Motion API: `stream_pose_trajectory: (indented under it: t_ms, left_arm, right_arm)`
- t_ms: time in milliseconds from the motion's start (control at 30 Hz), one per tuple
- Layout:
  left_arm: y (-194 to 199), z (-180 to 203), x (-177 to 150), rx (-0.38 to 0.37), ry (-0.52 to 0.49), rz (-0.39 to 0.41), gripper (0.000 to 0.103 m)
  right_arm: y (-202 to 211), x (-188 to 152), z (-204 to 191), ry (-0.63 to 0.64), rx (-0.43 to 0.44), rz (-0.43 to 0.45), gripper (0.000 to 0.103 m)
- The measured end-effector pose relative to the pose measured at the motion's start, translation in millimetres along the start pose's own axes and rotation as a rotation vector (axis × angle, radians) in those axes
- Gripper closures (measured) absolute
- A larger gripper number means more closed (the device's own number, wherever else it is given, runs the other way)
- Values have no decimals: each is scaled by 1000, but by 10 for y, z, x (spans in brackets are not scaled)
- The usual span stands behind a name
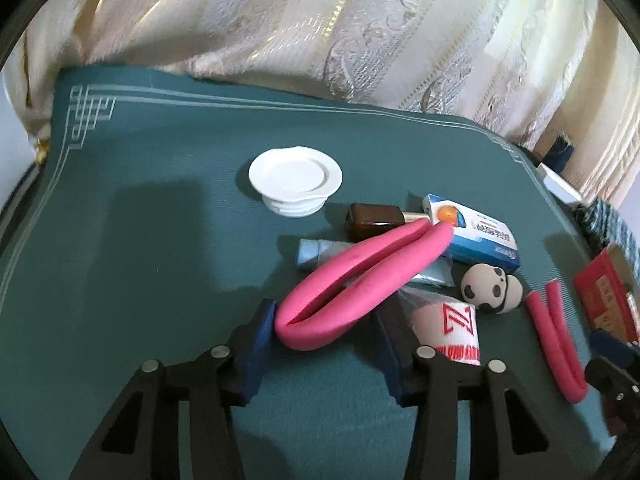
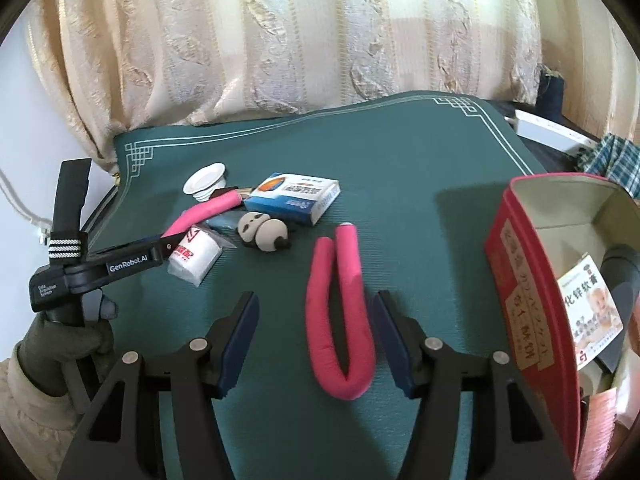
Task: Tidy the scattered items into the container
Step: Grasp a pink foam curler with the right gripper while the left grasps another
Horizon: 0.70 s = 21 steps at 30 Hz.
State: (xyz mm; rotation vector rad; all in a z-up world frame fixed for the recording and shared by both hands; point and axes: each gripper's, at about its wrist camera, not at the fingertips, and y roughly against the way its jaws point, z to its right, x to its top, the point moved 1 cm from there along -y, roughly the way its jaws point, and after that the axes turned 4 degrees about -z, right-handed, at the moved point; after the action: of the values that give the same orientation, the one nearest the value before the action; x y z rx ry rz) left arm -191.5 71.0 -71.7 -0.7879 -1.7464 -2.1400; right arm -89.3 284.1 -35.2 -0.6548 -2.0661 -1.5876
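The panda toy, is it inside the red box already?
No, the panda toy lies on the green mat, left of the red box.

We are seeing two folded pink foam rollers (image 1: 352, 276) (image 2: 340, 316), a blue-and-white box (image 2: 294, 196), a panda toy (image 2: 262, 232), a white wrapped roll (image 2: 196, 254) and a white lid (image 1: 295, 178) lying scattered on green cloth; a red container (image 2: 532, 292) is standing open at the right.

Bench (image 2: 400, 184) cover: green cloth, matt, fine ribbed weave. Curtain (image 2: 280, 40): cream cloth w/ slight sheen, raised pattern. Pink rods (image 2: 340, 312) look like matt foam. White lid (image 1: 295, 178): smooth plastic, semi-gloss. Brown bottle (image 1: 374, 220): glossy, glass or plastic, can't tell. Blue box (image 2: 294, 196): printed card. Red tin (image 2: 532, 300): glossy outside, paper labels. Claw (image 2: 314, 340) fingers: matt black plastic, metal pins.
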Motion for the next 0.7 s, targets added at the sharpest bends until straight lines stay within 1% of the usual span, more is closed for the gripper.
stream_pose_trajectory:
  t_ms: [33,67,233,300,333,400,533,600,633,667,700]
  left_arm:
    - [-3,0,1,-2,-3,2,70]
    - [4,-14,-3,-15,1,3,74]
    - [115,-48,-100,-47,10,-2,75]
    - [206,-32,-201,-50,5,-5,75]
    - [247,-22,-248,-50,2,-6,79]
    - [351,-11,-376,-49,-1,-8,79]
    - [519,-99,-600,-37,42,-14,79]
    - [592,-137,-627,-28,63,-1,78]
    - [619,-143,-609,-23,65,10,73]
    - [649,-136,-575,-14,64,28,60]
    - [666,-123,-533,-3,60,45,51]
  right_arm:
    - [-7,-6,-1,0,-1,-2,40]
    - [-17,-10,-9,3,-3,-4,40]
    - [-26,-15,-20,4,-6,-2,40]
    - [-14,-14,-12,-1,-4,2,40]
    - [-8,-16,-10,-2,-2,5,40]
    - [-3,-25,-7,-4,4,6,40]
    - [-6,-41,-9,-8,21,3,40]
    - [-8,-50,-5,-11,23,5,40]
    - [-10,-51,-3,-13,23,5,40]
    - [-10,-50,1,-14,25,5,40]
    - [-8,-50,5,-16,26,7,40]
